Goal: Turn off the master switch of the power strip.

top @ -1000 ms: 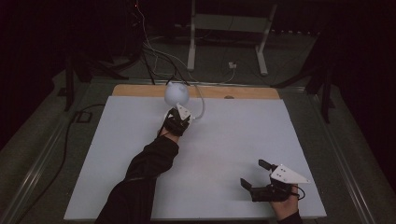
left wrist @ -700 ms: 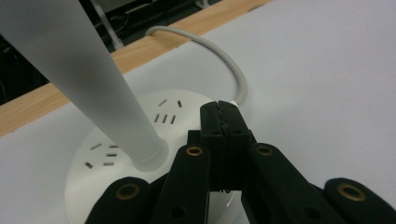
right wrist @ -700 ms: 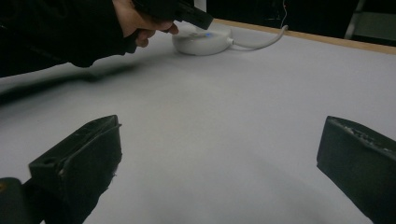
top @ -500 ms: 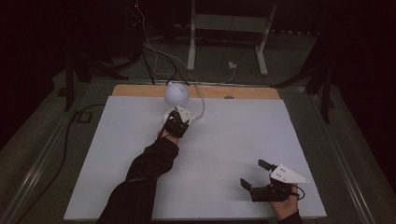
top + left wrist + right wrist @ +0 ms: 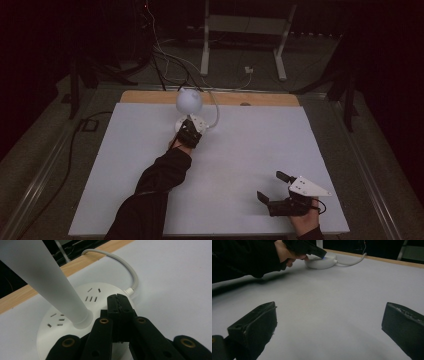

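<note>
A white desk lamp (image 5: pixel 188 107) is being pressed at its round base (image 5: pixel 75 325) by the left gripper (image 5: pixel 189 131), whose jaws are being held together, tips resting on the base's top just beside the stem (image 5: pixel 50 282) in the left gripper view. The lamp is being kept at the far side of the white table (image 5: pixel 125 165), left of centre, close to the wooden strip (image 5: pixel 260 99) along the far edge, with its globe-shaped head (image 5: pixel 189 100) standing above the base. Small slot markings are being shown on the base around the stem, and a white cable (image 5: pixel 130 275) is being led from the base's side in a curve toward the far edge. In the right gripper view a small blue glow (image 5: pixel 323 257) is being seen where the tips meet the base. Further right, near the table's near edge, the right gripper (image 5: pixel 274 190) is being held low over the bare surface, well apart from the lamp, its jaws spread wide with nothing between them.
</note>
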A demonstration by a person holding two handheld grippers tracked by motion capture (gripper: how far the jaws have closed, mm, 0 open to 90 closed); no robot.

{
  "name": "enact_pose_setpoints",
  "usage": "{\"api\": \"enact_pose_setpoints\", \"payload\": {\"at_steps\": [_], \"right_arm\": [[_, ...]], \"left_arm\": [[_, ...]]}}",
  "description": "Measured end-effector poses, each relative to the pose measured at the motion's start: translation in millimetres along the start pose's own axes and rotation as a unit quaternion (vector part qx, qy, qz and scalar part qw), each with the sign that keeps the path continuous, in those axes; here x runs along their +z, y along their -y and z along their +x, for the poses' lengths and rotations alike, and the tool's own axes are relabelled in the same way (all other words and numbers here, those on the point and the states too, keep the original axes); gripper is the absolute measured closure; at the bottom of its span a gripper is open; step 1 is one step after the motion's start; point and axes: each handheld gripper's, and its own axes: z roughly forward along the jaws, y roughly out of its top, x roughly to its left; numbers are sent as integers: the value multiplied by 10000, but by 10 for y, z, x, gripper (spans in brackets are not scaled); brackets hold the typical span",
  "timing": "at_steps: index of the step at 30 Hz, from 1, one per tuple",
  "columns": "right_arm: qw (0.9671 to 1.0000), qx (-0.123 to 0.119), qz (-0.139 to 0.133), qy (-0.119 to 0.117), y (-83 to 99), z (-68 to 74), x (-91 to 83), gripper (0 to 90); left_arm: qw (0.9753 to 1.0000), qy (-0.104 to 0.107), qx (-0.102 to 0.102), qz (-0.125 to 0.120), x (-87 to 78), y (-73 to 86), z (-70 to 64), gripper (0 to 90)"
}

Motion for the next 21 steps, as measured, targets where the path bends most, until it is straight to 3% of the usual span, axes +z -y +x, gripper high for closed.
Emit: {"api": "enact_pose_setpoints", "payload": {"at_steps": [4,11,21], "right_arm": [[10000,-1,7,5,1,0,3,0],[10000,-14,12,0,0,5,5,0],[10000,-9,22,-16,1,8,12,0]], "left_arm": [[10000,79,48,-20,4,9,-5,900],[9994,5,331,20,4,-1,-28,900],[9988,83,446,167,8,-41,-12,900]]}}
